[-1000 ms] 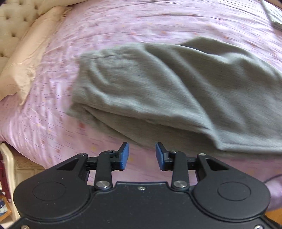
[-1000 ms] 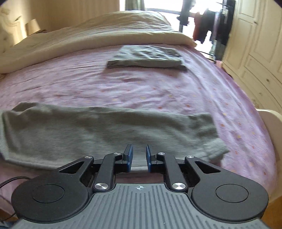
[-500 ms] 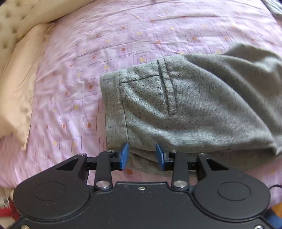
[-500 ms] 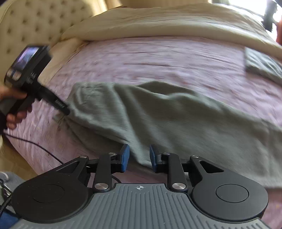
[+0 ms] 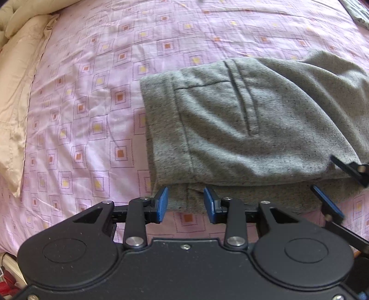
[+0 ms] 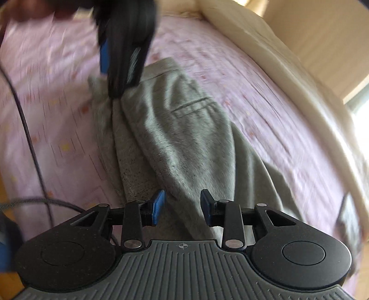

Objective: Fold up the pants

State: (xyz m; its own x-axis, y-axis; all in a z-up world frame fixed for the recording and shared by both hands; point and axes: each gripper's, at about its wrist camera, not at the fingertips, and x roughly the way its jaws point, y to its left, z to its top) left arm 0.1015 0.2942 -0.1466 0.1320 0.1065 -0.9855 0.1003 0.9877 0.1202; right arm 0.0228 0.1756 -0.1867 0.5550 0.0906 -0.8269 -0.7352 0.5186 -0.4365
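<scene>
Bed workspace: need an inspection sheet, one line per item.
Surface: pink patterned bedsheet, lightly creased.
Job's things: grey pants lying on the sheet, folded lengthwise, waistband toward the left gripper, pocket facing up.
Clutter: another folded grey garment at the far edge of the left wrist view.
Grippers: left gripper open at the waistband's near edge, pads not pressing; right gripper open over the pants' near edge, jaws have just been opening, cloth below them, not clamped.
Cables: dark cable trailing across the sheet.
Surroundings: cream duvet along the far side; cream pillow at the left.
</scene>
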